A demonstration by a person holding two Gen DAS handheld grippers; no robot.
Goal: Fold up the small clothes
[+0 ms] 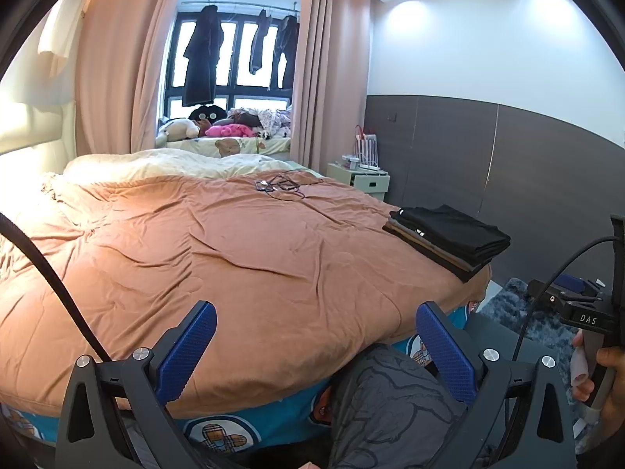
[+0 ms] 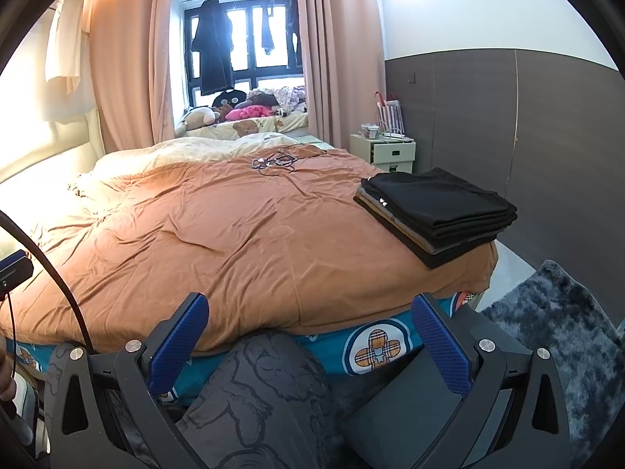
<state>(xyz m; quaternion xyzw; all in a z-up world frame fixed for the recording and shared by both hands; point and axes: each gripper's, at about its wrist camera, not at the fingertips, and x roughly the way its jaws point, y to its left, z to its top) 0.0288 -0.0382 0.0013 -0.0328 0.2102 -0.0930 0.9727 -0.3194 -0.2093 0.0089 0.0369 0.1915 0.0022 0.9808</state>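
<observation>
Both grippers, left gripper [image 1: 316,346] and right gripper [image 2: 310,338], hang spread and empty over the bed's [image 2: 234,234] near edge; folded stack [image 2: 435,211] at its right edge, cables [image 2: 279,162] far side

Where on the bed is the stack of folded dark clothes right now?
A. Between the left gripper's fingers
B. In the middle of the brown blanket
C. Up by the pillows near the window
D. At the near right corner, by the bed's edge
D: the stack of folded dark clothes sits at the brown blanket's near right corner by the edge, clear of both open grippers.
</observation>
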